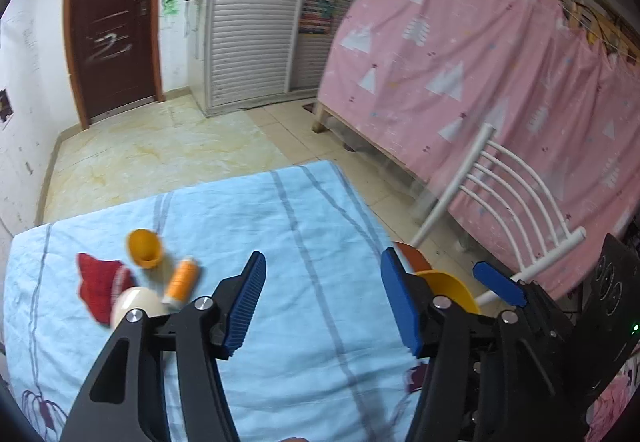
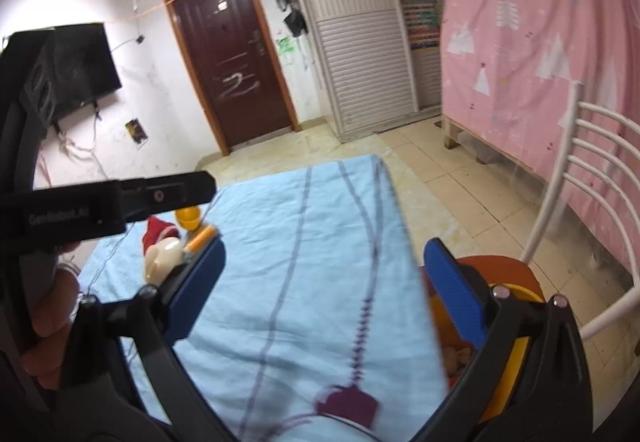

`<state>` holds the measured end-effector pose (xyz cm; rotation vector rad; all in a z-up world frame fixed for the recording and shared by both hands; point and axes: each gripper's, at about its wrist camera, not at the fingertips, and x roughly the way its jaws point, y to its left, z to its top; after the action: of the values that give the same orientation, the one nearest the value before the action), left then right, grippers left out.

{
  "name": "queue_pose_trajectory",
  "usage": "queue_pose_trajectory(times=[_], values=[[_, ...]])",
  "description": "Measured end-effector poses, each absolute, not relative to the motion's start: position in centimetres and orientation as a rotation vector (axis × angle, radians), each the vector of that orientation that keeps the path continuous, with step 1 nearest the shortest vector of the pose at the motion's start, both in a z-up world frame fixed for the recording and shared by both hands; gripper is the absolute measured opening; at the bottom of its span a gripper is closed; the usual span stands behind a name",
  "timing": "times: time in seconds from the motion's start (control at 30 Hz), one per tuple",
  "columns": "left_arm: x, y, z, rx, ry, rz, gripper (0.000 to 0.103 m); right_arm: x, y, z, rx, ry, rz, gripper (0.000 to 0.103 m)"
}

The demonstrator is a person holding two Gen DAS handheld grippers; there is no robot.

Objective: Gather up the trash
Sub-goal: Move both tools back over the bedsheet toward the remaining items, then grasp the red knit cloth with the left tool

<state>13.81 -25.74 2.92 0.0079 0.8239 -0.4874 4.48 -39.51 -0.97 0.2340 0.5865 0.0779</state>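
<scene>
On a table under a light blue cloth (image 1: 280, 242) lie a red crumpled wrapper (image 1: 98, 280), an orange cup on its side (image 1: 145, 248), an orange thread spool (image 1: 181, 280) and a cream egg-shaped object (image 1: 134, 306), all at the left. They also show in the right wrist view: wrapper (image 2: 157, 230), cup (image 2: 189, 218), spool (image 2: 202, 236), egg shape (image 2: 162, 258). My left gripper (image 1: 322, 302) is open and empty above the cloth, right of the items. My right gripper (image 2: 324, 282) is open and empty over the cloth. A yellow bin (image 1: 448, 288) sits on a chair at the table's right edge.
A white metal chair (image 1: 508, 182) with an orange seat (image 2: 496, 268) stands right of the table. A pink curtain (image 1: 460, 54) covers a frame on the right. A brown door (image 1: 114, 18) and white louvred wardrobe (image 1: 252, 14) stand at the back. The left gripper's body (image 2: 100, 202) crosses the right wrist view.
</scene>
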Motion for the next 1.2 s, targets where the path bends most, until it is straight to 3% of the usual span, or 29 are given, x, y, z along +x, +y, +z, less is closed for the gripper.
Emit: queue_pose_trajectory(times=[0.63, 1.2], values=[[21.8, -12.6, -1.4, -0.022, 0.916, -0.228, 0.056, 11.8, -28.6, -2.5, 0.107, 0.687, 0.269, 0.097], [24.8, -10.9, -6.0, 0.009, 1.003, -0.127, 0.061, 16.5, -25.2, -4.9, 0.034, 0.777, 0.287, 0.097]])
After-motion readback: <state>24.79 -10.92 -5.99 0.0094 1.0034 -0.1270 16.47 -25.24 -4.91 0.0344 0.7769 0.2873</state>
